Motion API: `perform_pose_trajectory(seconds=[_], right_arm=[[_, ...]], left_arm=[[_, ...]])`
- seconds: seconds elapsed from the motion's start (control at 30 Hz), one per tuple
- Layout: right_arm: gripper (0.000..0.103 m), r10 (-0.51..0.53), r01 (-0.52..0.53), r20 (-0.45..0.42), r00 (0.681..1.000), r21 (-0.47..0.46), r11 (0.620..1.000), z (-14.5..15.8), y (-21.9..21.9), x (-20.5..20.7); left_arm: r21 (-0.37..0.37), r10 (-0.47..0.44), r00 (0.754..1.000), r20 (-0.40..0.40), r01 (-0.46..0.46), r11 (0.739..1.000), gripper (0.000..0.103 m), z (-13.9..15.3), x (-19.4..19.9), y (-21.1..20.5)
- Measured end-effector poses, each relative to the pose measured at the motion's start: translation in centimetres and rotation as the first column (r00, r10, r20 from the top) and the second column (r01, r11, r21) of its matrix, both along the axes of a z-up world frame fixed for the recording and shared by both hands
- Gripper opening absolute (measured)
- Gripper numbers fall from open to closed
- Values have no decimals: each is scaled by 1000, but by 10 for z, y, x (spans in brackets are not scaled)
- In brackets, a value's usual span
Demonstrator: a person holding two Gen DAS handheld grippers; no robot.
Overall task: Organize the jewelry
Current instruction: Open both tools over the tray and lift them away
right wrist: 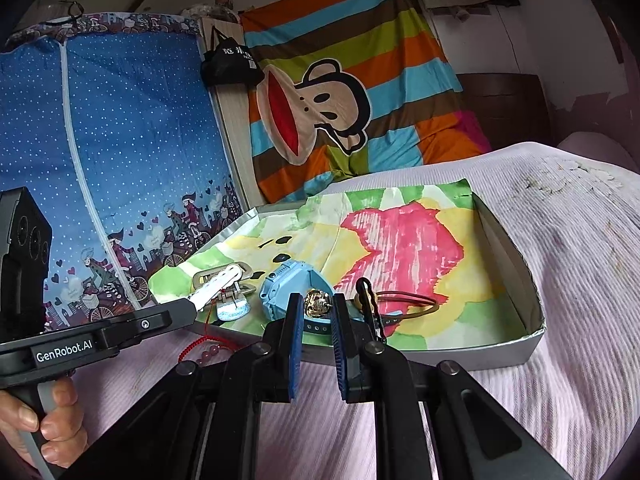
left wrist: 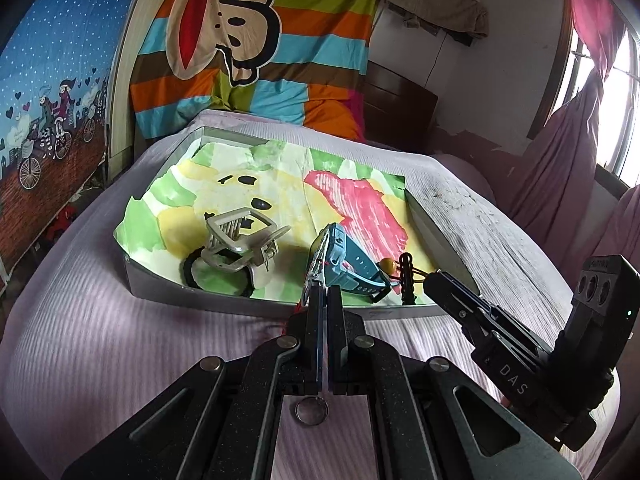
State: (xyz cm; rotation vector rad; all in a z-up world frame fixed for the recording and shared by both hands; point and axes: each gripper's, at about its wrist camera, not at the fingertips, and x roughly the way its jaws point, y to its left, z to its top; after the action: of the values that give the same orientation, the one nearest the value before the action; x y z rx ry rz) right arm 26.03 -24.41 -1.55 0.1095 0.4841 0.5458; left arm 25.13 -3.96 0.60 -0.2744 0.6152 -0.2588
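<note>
A shallow grey box (left wrist: 168,284) (right wrist: 500,354), lined with painted paper, lies on the lilac bedspread. In it are a beige claw clip (left wrist: 240,240) (right wrist: 224,280), a blue watch (left wrist: 344,260) (right wrist: 288,284), a black clip (left wrist: 406,276) (right wrist: 370,304) and a brown elastic (right wrist: 408,304) with a yellow bead (left wrist: 387,266). My left gripper (left wrist: 325,292) (right wrist: 192,304) hovers at the box's near edge, shut on a red cord (right wrist: 204,340) with pink beads and a metal ring (left wrist: 312,412) dangling. My right gripper (right wrist: 318,300) (left wrist: 434,280) is shut on a small gold trinket (right wrist: 316,305), just over the near wall.
A person's hand (right wrist: 44,420) grips the left handle. Behind the bed hang a striped monkey-print sheet (left wrist: 240,40) and a blue dotted wardrobe cover (right wrist: 120,140). Pink curtains (left wrist: 560,160) and a window stand to the right. Bedspread (right wrist: 560,260) stretches right of the box.
</note>
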Motion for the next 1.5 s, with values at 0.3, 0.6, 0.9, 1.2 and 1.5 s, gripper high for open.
perform_pose_trajectory(seconds=[0.3,0.6,0.9,1.2,1.5], right_arm=[[13,3,-5,-54,999,-31,1000,-11,7,14],[13,-2,0,-60,998,-26,1000,-12,5,14],[13,-7,5,-56,998,-36,999,-12,5,13],[24,-29,29,1,1000,-20,999,-3,0,2],[63,-72,69,102,992,36,997,19,-16,-32]], left_arm=[[65,5,1000,3,-5,998,0,-2,22,-10],[44,19,999,-39,-17,999,0,-9,38,-6],[26,42,997,-62,-40,999,0,-13,39,1],[10,54,997,-63,-53,999,7,-12,29,5],[0,94,995,18,-94,996,45,5,-12,16]])
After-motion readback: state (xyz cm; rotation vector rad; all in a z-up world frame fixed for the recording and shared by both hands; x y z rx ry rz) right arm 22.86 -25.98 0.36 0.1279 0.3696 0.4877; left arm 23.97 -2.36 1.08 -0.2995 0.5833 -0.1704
